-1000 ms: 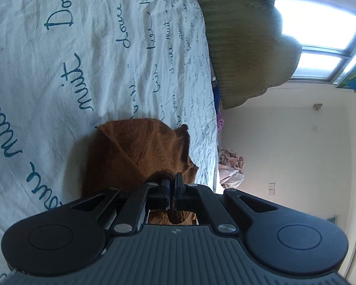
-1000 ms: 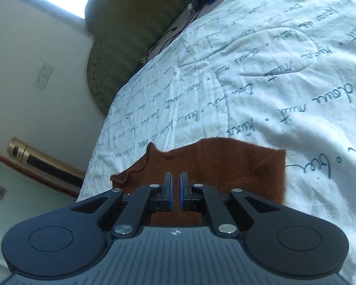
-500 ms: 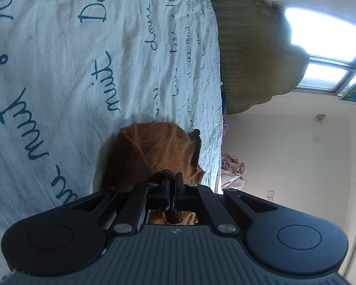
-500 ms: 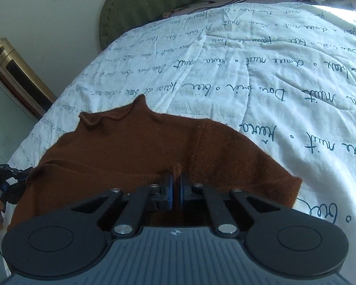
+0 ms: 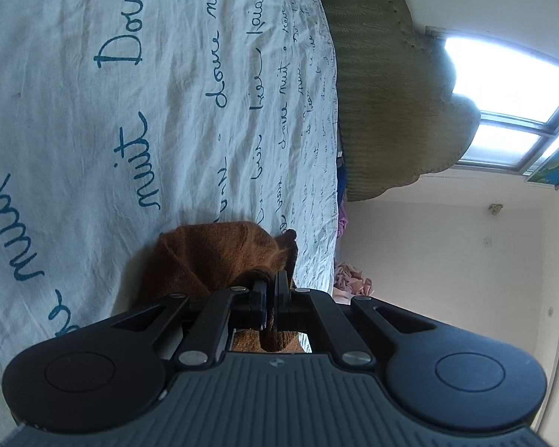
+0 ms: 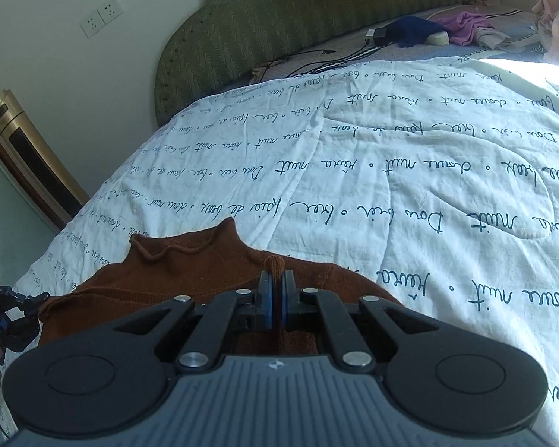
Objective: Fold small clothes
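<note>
A small brown knit sweater [image 6: 190, 268] lies on a white bedspread [image 6: 354, 193] printed with blue script. My right gripper [image 6: 275, 279] is shut on a fold of the sweater, which sticks up between the blue pads. In the left wrist view my left gripper [image 5: 271, 283] is shut on another bunch of the brown sweater [image 5: 212, 257], which drapes down toward the bedspread [image 5: 130, 93]. The left gripper also shows at the far left edge of the right wrist view [image 6: 7, 316], holding the sweater's end.
A green padded headboard [image 6: 316, 11] stands at the far end of the bed. Dark and pink clothes [image 6: 428, 33] and cables lie by it. A gold tower appliance [image 6: 26, 156] stands left of the bed. More pink cloth [image 5: 350, 279] lies beyond the bed edge.
The right gripper has swung and tilted, so the sweater now spreads wide before it with a fold between its pads. The left gripper has shifted a little, holding the sweater throughout.
</note>
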Motion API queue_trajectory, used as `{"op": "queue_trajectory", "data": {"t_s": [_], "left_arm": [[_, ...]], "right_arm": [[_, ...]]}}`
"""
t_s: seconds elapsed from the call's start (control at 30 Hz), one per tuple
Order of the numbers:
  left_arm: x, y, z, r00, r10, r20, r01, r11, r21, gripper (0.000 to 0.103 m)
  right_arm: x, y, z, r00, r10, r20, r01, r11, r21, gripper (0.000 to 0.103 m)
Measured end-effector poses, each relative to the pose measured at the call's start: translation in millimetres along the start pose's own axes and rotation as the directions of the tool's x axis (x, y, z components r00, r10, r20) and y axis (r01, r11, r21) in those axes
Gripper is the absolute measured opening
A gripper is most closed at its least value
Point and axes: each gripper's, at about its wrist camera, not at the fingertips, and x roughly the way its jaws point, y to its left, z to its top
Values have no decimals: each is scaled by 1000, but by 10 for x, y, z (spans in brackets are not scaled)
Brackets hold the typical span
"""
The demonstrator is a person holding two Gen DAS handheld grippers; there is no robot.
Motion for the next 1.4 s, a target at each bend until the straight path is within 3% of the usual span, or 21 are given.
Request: {"op": "queue_trajectory", "data": {"t_s": [0.2, 0.27, 0.3, 0.33, 0.4, 0.47, 0.57, 0.63, 0.7, 0.83, 0.87, 0.9, 1.03, 1.07, 1.1, 1.13, 1.17, 1.2, 1.3, 1.37, 1.4], "left_arm": [[179, 229, 114, 998, 50, -24, -51, 997, -50, 6], [170, 276, 135, 999, 27, -22, -29, 996, -81, 8], [128, 233, 133, 999, 38, -21, -39, 997, -66, 9], [57, 153, 123, 998, 68, -13, -69, 997, -30, 15], [-150, -40, 52, 997, 69, 22, -70, 996, 52, 50], [-375, -298, -90, 998, 62, 19, -64, 984, 164, 57], [-576, -608, -471, 997, 60, -54, -40, 949, 313, 64], [-590, -704, -781, 992, 44, -116, 2, 930, 368, 77], [-489, -696, -1044, 978, 49, -202, 35, 918, 394, 78], [-376, -523, -1340, 955, 245, -170, -136, 865, 483, 75], [-403, -462, -1353, 949, 275, -152, -173, 860, 481, 75], [-447, -391, -1348, 945, 298, -138, -202, 859, 471, 75], [-597, -264, -1248, 933, 353, -71, -280, 835, 474, 75], [-589, -238, -1177, 929, 365, -64, -296, 834, 465, 72], [-567, -191, -1150, 922, 384, -55, -319, 832, 453, 52], [-532, -158, -1137, 910, 413, -40, -349, 813, 466, 41], [-515, -142, -1127, 897, 442, -14, -380, 786, 489, 24], [-520, -109, -1111, 886, 463, 2, -404, 772, 490, 14], [-614, -22, -1061, 890, 456, -14, -393, 782, 484, 12], [-624, 15, -1068, 899, 438, -18, -376, 791, 483, 12], [-631, -6, -1064, 895, 446, -22, -380, 787, 485, 12]], "right_arm": [[238, -184, 31, 999, -39, -16, 40, 998, 51, 4], [379, -229, 11, 997, -69, -28, 70, 997, 40, 8], [445, -238, 5, 997, -67, -48, 68, 997, 32, 19], [470, -241, 9, 995, -71, -68, 74, 997, 38, 31], [320, -172, 11, 997, -69, -26, 69, 997, 21, 73], [77, -80, 6, 999, -40, 1, 40, 999, -17, 80], [-357, -11, -113, 999, -32, 35, 35, 998, -61, 80], [-613, 12, -263, 998, -47, 49, 51, 995, -83, 79], [-836, 10, -451, 997, -62, 44, 66, 995, -75, 79], [-1159, -6, -862, 998, -61, 28, 62, 997, -50, 79], [-1212, -14, -958, 999, -45, 20, 46, 998, -43, 74], [-1248, -14, -1054, 1000, -29, 7, 29, 999, -35, 65], [-1208, -35, -1268, 999, -27, -34, 25, 998, -50, 52], [-1165, -58, -1296, 999, -14, -46, 12, 999, -34, 44], [-1105, -68, -1326, 998, 6, -59, -8, 1000, -28, 20], [-1061, -49, -1350, 999, 2, -55, -4, 999, -44, 3], [-1041, -22, -1366, 999, -24, -39, 22, 998, -55, 5], [-1051, -1, -1371, 999, -29, -33, 27, 998, -55, 4], [-1158, -21, -1347, 996, -84, -4, 84, 994, -65, 4], [-1066, -201, -1381, 993, -115, -42, 113, 993, -44, 4], [-1004, -256, -1415, 993, -105, -56, 103, 994, -36, 4]]}}
